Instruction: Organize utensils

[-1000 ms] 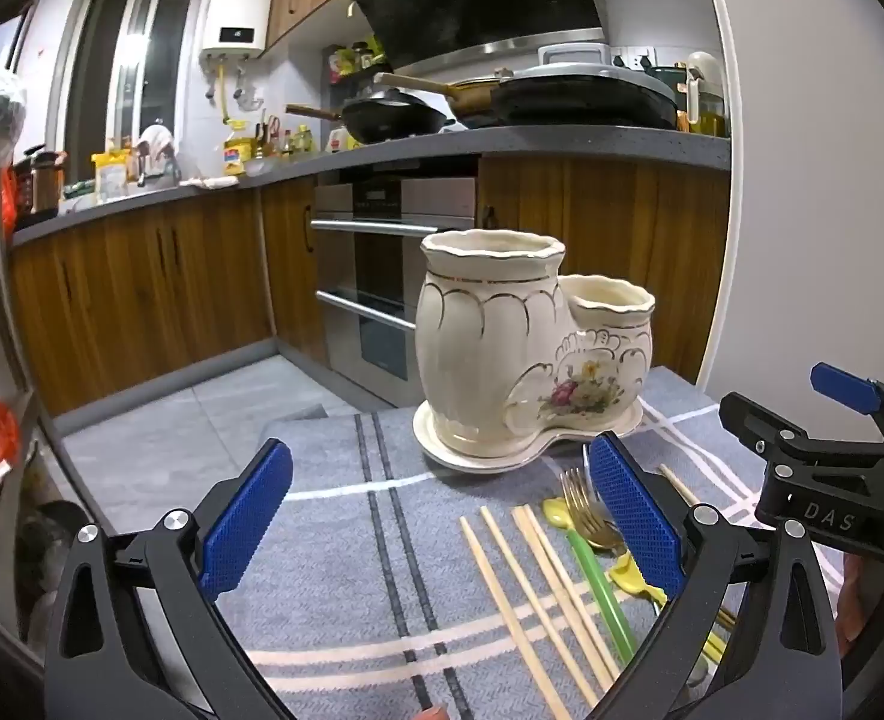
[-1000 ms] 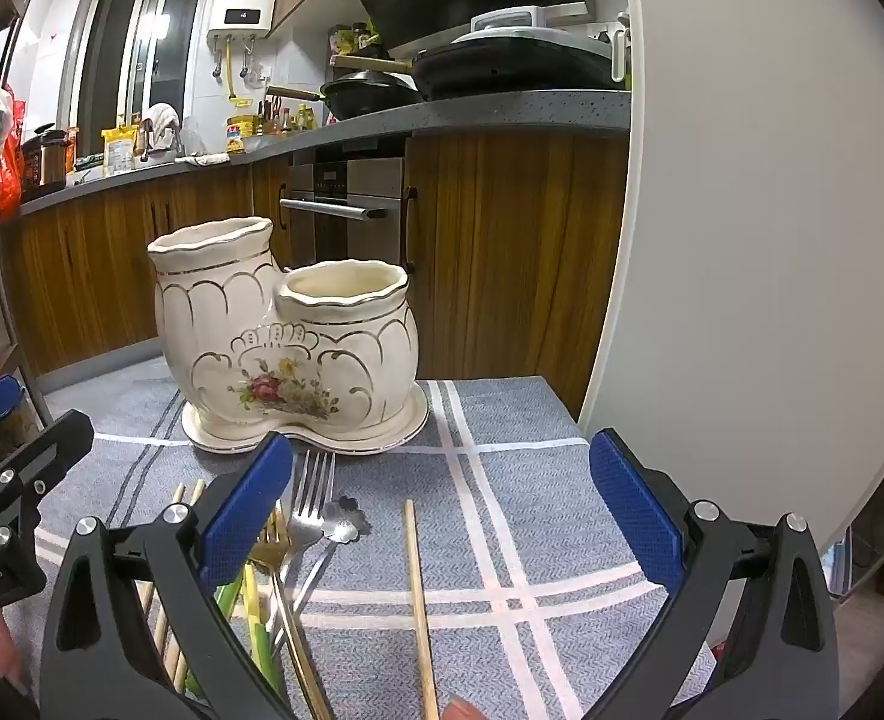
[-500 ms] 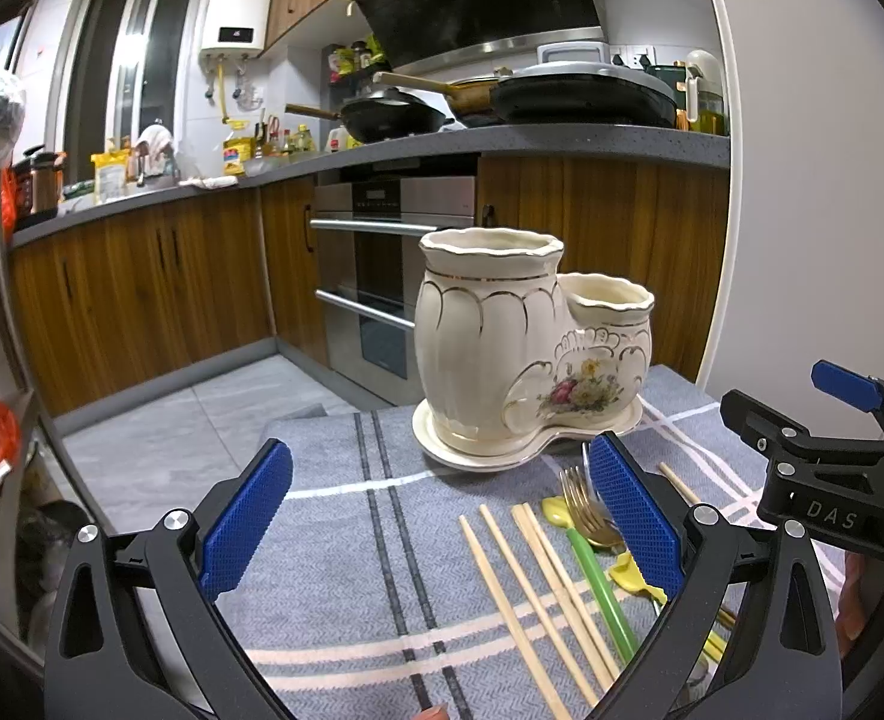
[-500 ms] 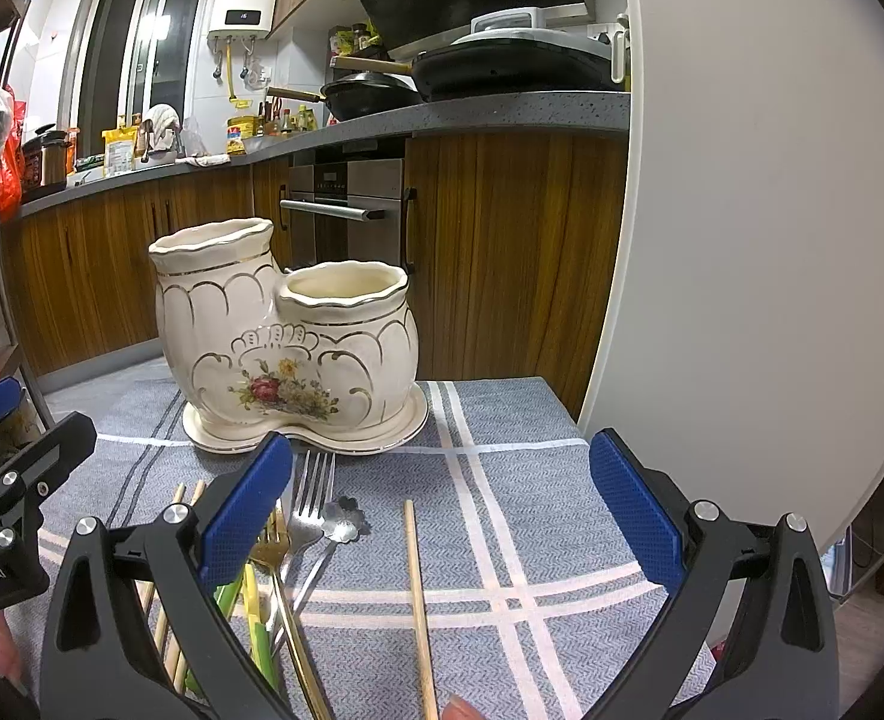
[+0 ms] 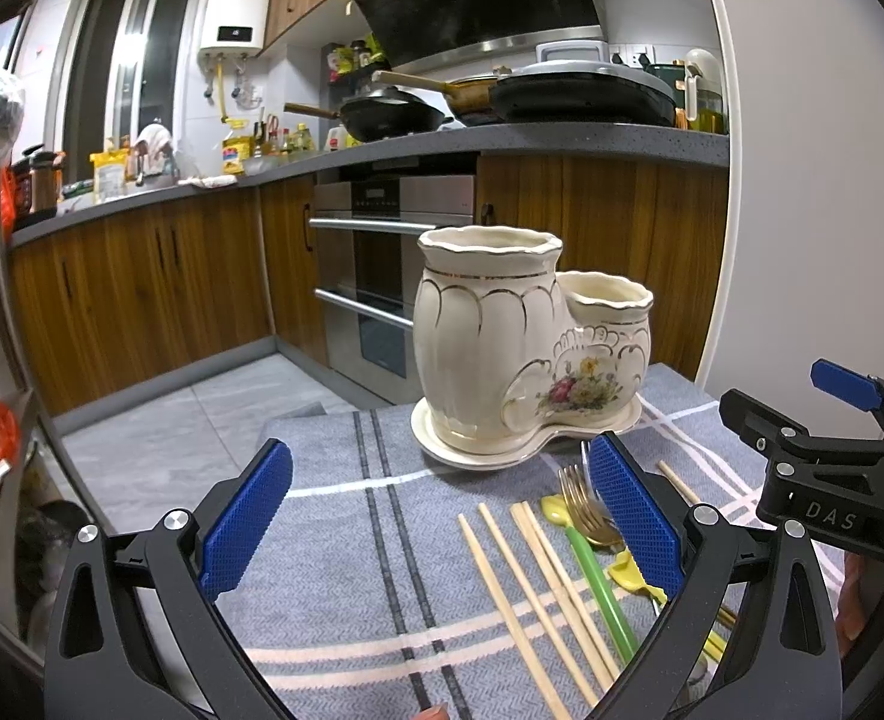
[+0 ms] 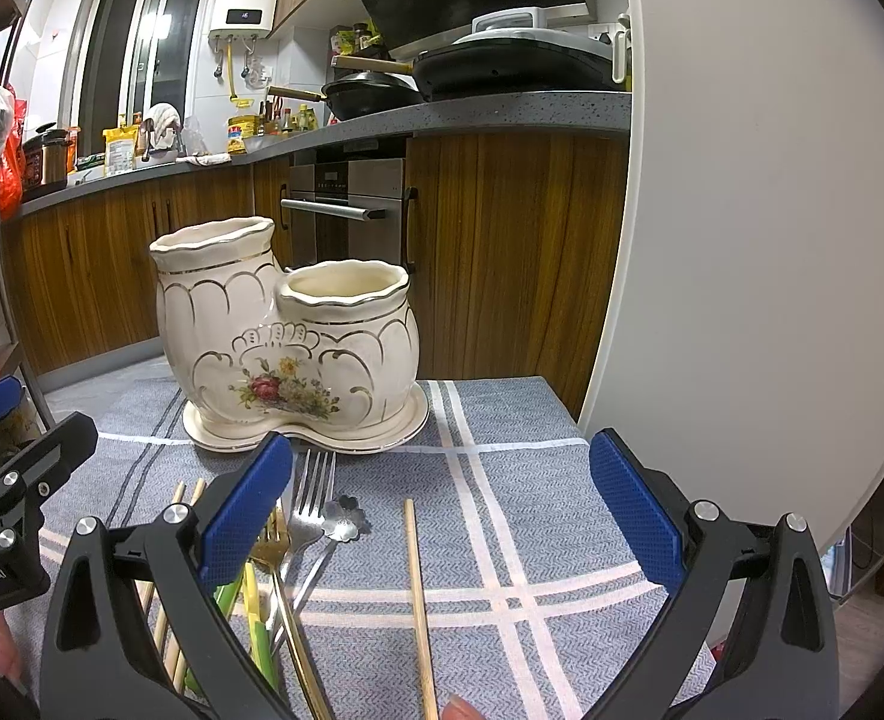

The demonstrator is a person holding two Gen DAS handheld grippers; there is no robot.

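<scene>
I am looking along both hand-held grippers at a desk covered by a grey herringbone cloth with white and dark stripes (image 5: pixel 345 480), which fills the lower half of each view. Behind it, across the upper half, runs a kitchen of brown wooden cabinets (image 5: pixel 141 294) with a steel built-in oven (image 5: pixel 393 276).

Just right of centre in the left wrist view, and left of centre in the right wrist view, a cream ceramic two-pot utensil holder with gold trim and a painted flower spray (image 5: pixel 520 348) stands upright on its matching saucer. Both of its pots look empty as far as I can see into them.

My left hand-held gripper (image 5: pixel 442 522) sits at the bottom of its view, its blue-padded fingers spread wide with nothing between them. My right hand-held gripper (image 6: pixel 442 516) is likewise spread wide and empty.

The loose utensils lie on the cloth in front of the holder, at lower right in the left wrist view. They include several pale wooden chopsticks (image 5: pixel 520 594) lying roughly side by side, a green and yellow plastic spoon (image 5: pixel 592 576), a gold metal fork (image 5: pixel 580 498) and a silver metal fork (image 6: pixel 312 492). One single wooden chopstick (image 6: pixel 417 594) lies apart, near the bottom centre of the right wrist view. A small silver spoon with a flower-shaped bowl (image 6: pixel 342 525) lies just beside the silver fork.
</scene>
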